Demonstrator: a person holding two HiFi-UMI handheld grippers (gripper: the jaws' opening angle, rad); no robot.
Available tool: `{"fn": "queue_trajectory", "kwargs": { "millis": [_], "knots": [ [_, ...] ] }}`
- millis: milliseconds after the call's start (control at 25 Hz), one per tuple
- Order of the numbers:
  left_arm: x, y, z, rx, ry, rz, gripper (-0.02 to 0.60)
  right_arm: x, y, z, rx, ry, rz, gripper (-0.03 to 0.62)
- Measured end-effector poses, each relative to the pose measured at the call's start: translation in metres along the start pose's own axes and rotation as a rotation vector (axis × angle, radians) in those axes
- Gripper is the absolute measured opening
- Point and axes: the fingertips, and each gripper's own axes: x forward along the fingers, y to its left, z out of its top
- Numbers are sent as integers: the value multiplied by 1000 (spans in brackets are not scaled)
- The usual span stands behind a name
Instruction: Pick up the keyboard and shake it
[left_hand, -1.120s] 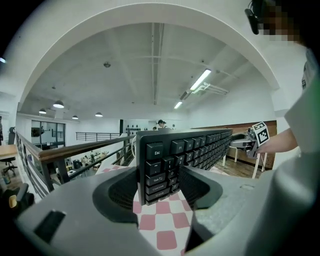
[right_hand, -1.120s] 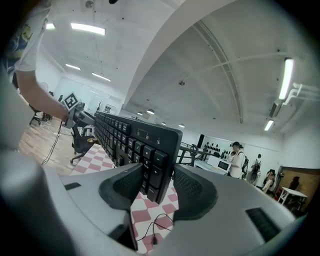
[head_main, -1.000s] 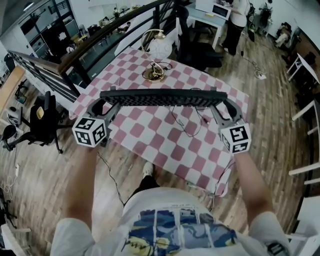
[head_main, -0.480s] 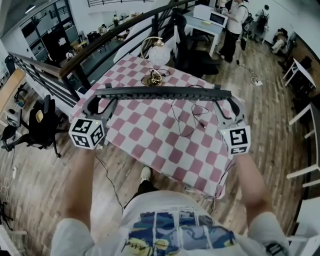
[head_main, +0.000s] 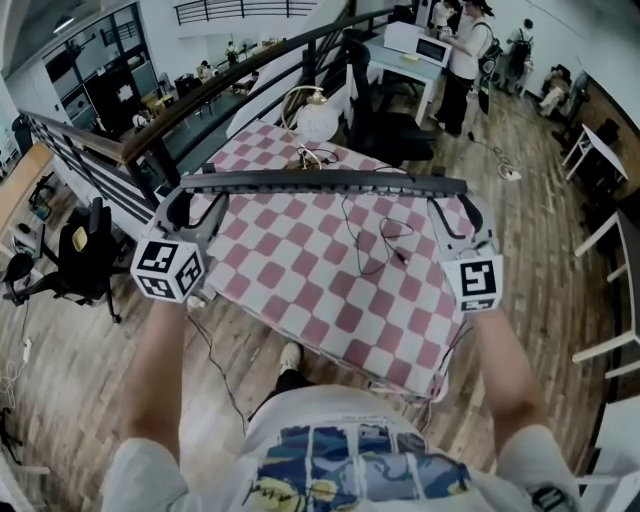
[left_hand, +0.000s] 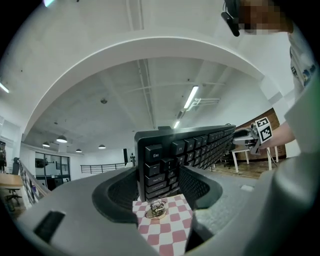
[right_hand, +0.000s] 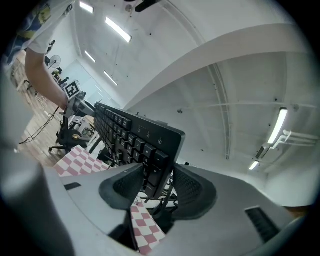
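While the left gripper and right gripper each pinch one end of the keyboard, it hangs level, seemingly edge-on, above the far edge of the checkered table.

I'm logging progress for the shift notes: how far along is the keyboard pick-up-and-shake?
Done: the keyboard is off the checkered table and up in the air. In hand: the left gripper and the right gripper each grip one end, jaws shut on it. Remaining: the shake itself, which a single moment cannot confirm.
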Motion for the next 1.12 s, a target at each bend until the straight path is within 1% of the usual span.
{"fn": "queue_trajectory", "kwargs": {
  "millis": [320,600,1120],
  "knots": [
    [-4,-2,21,39,-40,11,252,-7,-9,14,-19,-22,-29,183],
    [-7,-3,27,47,-55,18,252,-12,-14,25,-37,-42,-41,183],
    [-2,-1,31,58,-57,16,252,-9,-17,24,-32,-49,-55,182]
  ]
}}
